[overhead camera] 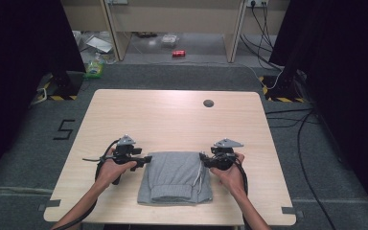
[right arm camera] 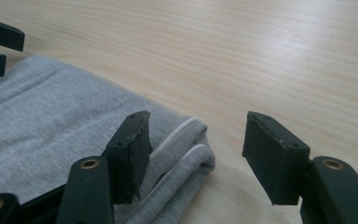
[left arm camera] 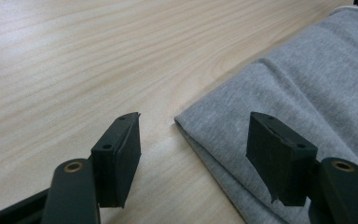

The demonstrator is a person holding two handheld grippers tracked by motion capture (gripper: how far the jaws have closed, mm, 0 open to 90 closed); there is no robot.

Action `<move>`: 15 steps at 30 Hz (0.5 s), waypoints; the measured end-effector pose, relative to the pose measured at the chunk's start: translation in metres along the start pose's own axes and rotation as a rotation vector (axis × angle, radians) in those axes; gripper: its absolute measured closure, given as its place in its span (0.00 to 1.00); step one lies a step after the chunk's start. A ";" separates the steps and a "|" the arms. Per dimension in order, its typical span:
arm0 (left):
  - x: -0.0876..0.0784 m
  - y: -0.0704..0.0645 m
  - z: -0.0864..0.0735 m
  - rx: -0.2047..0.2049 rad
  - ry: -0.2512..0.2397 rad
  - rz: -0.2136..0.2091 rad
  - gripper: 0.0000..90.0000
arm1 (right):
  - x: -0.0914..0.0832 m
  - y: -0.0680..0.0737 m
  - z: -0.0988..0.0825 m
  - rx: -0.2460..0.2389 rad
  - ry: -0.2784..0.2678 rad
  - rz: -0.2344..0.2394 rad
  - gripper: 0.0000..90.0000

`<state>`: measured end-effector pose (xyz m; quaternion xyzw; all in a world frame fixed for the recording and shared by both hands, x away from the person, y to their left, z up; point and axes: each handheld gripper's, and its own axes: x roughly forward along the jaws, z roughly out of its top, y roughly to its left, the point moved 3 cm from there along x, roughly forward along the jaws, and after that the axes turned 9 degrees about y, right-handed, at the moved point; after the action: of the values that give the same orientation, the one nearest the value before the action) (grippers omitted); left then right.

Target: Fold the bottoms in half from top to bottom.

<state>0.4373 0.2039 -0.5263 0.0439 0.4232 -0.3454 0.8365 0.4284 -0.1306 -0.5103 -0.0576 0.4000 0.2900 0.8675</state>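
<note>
Here we are at the pale wood-grain worktop [overhead camera: 172,120], and the folded grey jersey garment with a white drawstring [overhead camera: 175,177] lies flat near the person's edge, squarely between the two hands. The left gripper [overhead camera: 146,158] sits at the garment's far left corner, the right gripper [overhead camera: 202,157] at its far right corner, one on each side, which reads like a set-up for a two-handed lift or another fold. In the left gripper view, the jaws stand wide apart, holding nothing, with the grey corner [left arm camera: 200,130] lying right in the gap between them, low over the wood. In the right gripper view it's the same story: jaws spread, empty, one over the cloth and one over bare wood, straddling the rounded folded edge where the white cord [right arm camera: 182,133] runs. Both look lined up so that closing would pinch the layered edge. A small dark round disc [overhead camera: 208,103] sits well apart at the far side.
</note>
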 end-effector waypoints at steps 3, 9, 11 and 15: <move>0.002 0.000 0.000 0.000 -0.004 0.006 0.38 | 0.003 -0.001 -0.002 0.000 0.010 -0.001 0.46; 0.009 -0.002 -0.003 0.014 -0.009 -0.003 0.38 | 0.010 -0.002 -0.007 0.007 0.042 0.011 0.47; 0.011 -0.003 -0.003 0.016 -0.007 -0.006 0.38 | 0.011 -0.003 -0.008 0.006 0.046 0.018 0.48; 0.012 -0.004 -0.004 0.037 -0.010 0.003 0.40 | 0.014 -0.003 -0.010 0.029 0.057 0.039 0.48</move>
<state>0.4369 0.1953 -0.5366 0.0582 0.4125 -0.3523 0.8381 0.4307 -0.1298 -0.5277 -0.0453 0.4296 0.2993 0.8508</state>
